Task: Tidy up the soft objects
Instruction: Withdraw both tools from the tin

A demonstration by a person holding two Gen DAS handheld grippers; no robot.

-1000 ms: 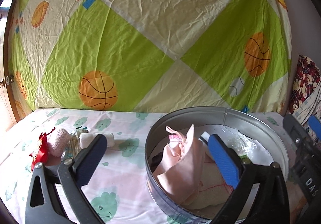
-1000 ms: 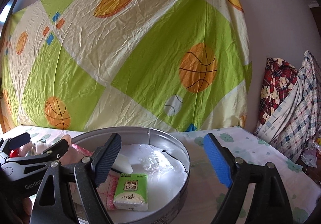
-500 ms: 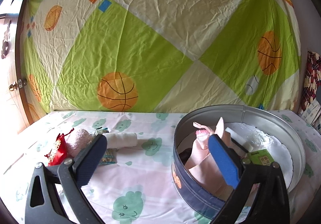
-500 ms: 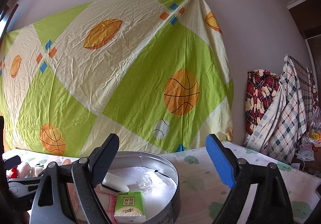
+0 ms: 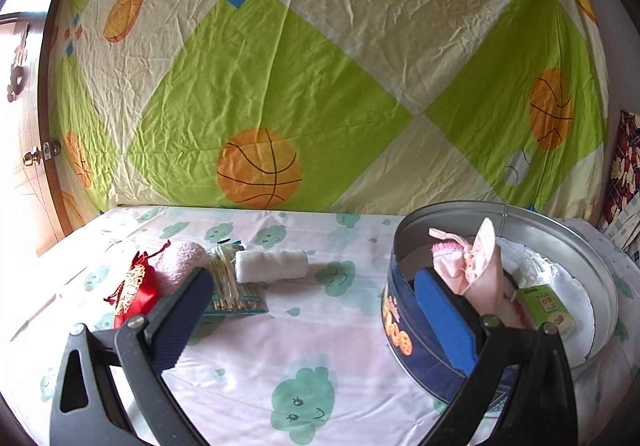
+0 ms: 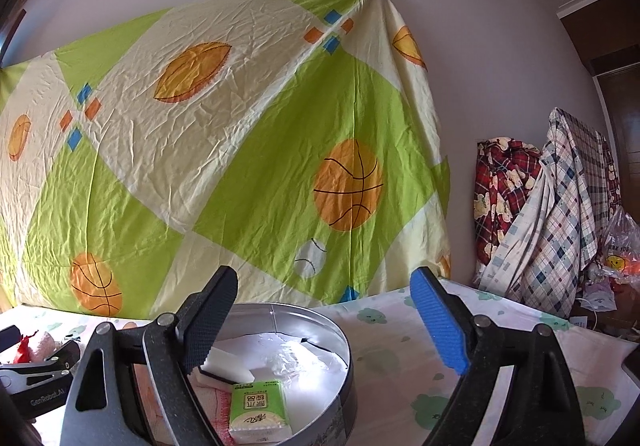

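A round metal tin stands on the table at right; it holds a pink cloth and a green tissue pack. The tin and tissue pack also show in the right wrist view, with a white block. On the table at left lie a red pouch, a pink fluffy item, a packet of cotton swabs and a white rolled cloth. My left gripper is open and empty, near the table front. My right gripper is open and empty, above the tin.
The table wears a white cloth with green cloud prints. A green and cream basketball sheet hangs on the wall behind. Plaid clothes hang at the right. A wooden door stands at the left.
Both grippers have drawn back and up from the tin. The left view has swung left, so the loose items at left show more fully. Both stay open.
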